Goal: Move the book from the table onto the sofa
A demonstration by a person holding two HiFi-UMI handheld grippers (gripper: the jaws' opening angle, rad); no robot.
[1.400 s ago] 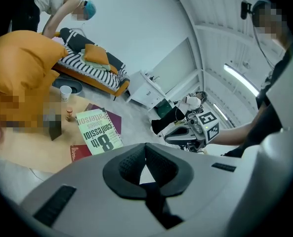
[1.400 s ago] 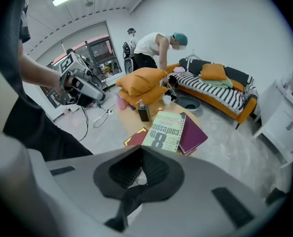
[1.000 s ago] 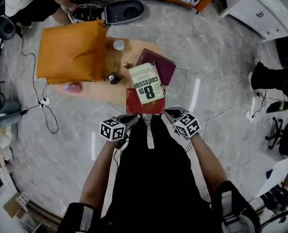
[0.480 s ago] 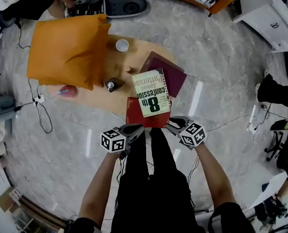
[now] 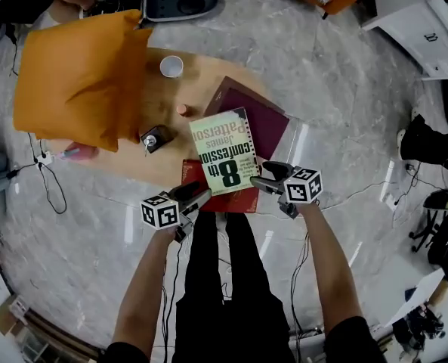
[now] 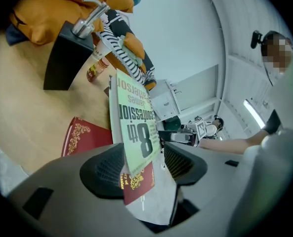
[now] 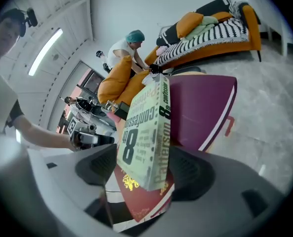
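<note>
Opening both jaws just now, I bracket the 8th Confession paperback (image 5: 224, 151) with left gripper (image 5: 196, 194) and right gripper (image 5: 264, 175); ungripped on a red book (image 5: 237, 200) at the table's (image 5: 171, 100) near edge, it awaits my closing.

Bright, even light (fisheye bending every edge).

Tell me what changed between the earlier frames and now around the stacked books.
Both grippers came forward to the near edge of the book stack. The left gripper and right gripper have just been opening their jaws, which now stand wide, with the green paperback between them, not pressed. The paperback, red book, maroon book, orange cushion and cup stayed put.
</note>
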